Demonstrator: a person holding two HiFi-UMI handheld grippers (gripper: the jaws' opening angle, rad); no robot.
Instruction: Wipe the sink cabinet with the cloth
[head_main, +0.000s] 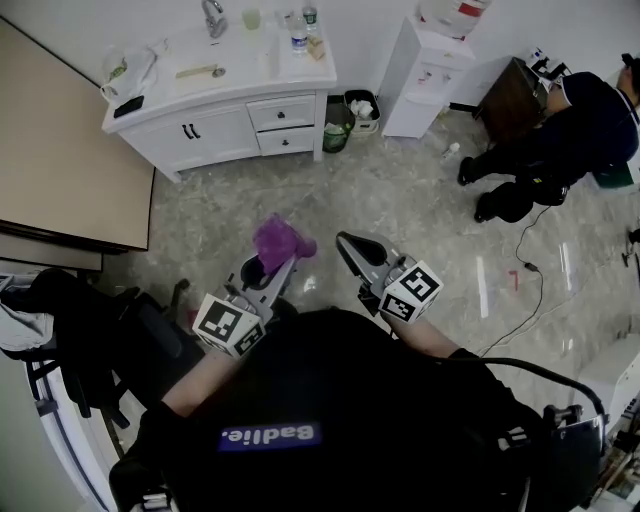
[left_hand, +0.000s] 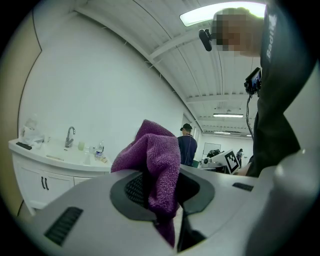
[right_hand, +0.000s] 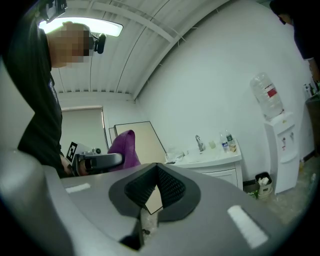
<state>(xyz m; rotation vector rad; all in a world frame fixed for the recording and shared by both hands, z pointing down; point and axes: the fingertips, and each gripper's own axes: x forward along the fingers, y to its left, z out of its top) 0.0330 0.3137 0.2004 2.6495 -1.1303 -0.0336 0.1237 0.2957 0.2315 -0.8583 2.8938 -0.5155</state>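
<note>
The white sink cabinet (head_main: 215, 125) stands against the far wall, a few steps across the floor from me, with a faucet (head_main: 213, 17) and bottles on its top. A purple cloth (head_main: 281, 242) bunches up out of my left gripper (head_main: 273, 264), which is shut on it; in the left gripper view the cloth (left_hand: 156, 162) fills the space between the pads. My right gripper (head_main: 346, 241) is held beside it, shut and holding nothing. In the right gripper view the cabinet (right_hand: 212, 164) shows to the right, the cloth (right_hand: 125, 148) to the left.
A water dispenser (head_main: 432, 65) stands right of the cabinet, with a small trash bin (head_main: 362, 109) and a green bin (head_main: 336, 132) between them. A person (head_main: 560, 135) crouches at far right. A beige panel (head_main: 60, 150) and a dark chair (head_main: 95, 335) are at left. A cable (head_main: 530, 270) lies on the floor.
</note>
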